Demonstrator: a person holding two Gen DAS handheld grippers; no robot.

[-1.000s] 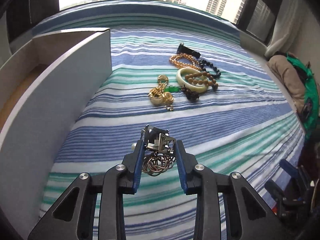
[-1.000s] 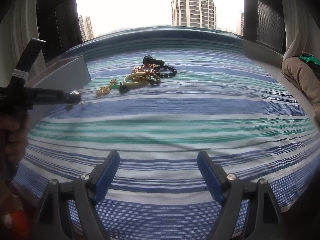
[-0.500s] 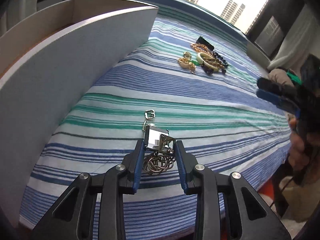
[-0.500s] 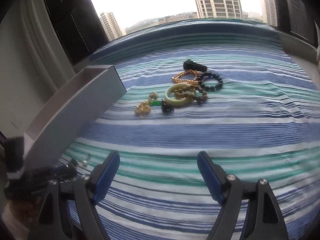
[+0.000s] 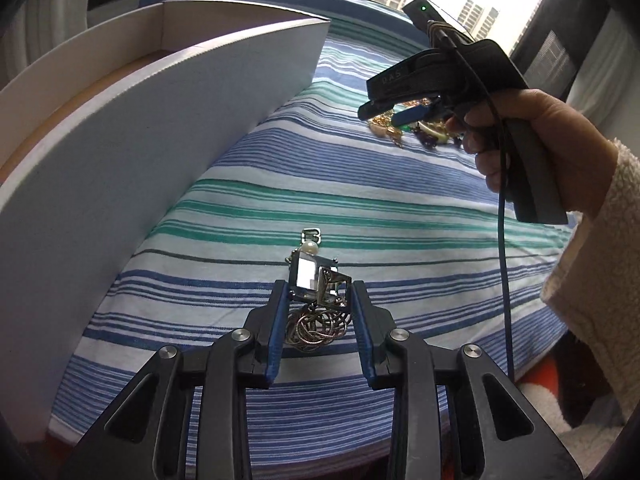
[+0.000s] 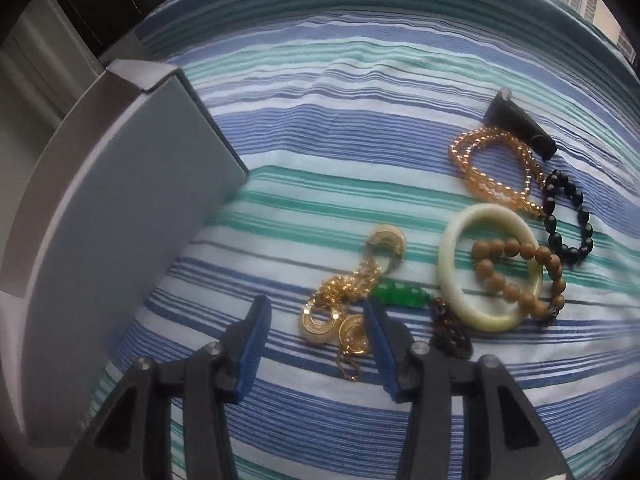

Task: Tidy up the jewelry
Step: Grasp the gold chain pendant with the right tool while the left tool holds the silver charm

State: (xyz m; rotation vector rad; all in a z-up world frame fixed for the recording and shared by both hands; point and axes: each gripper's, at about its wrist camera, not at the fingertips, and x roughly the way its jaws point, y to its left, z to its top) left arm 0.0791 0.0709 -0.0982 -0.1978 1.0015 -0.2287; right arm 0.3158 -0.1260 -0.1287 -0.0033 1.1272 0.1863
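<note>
The right gripper (image 5: 394, 114), faintly lettered "DAS", had swung over the gold chain (image 6: 344, 300), its jaws closing and touching nothing. The left gripper (image 5: 318, 312) still clamped the silver pendant (image 5: 316, 280) above the striped sheet (image 5: 320, 208), beside the white box (image 5: 120, 160).

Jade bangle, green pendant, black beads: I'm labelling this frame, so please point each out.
Jade bangle (image 6: 448, 258): right wrist view, its pale left rim.
Green pendant (image 6: 396, 293): right wrist view, middle of the green stone.
Black beads (image 6: 582, 216): right wrist view, a bead on the right side.
</note>
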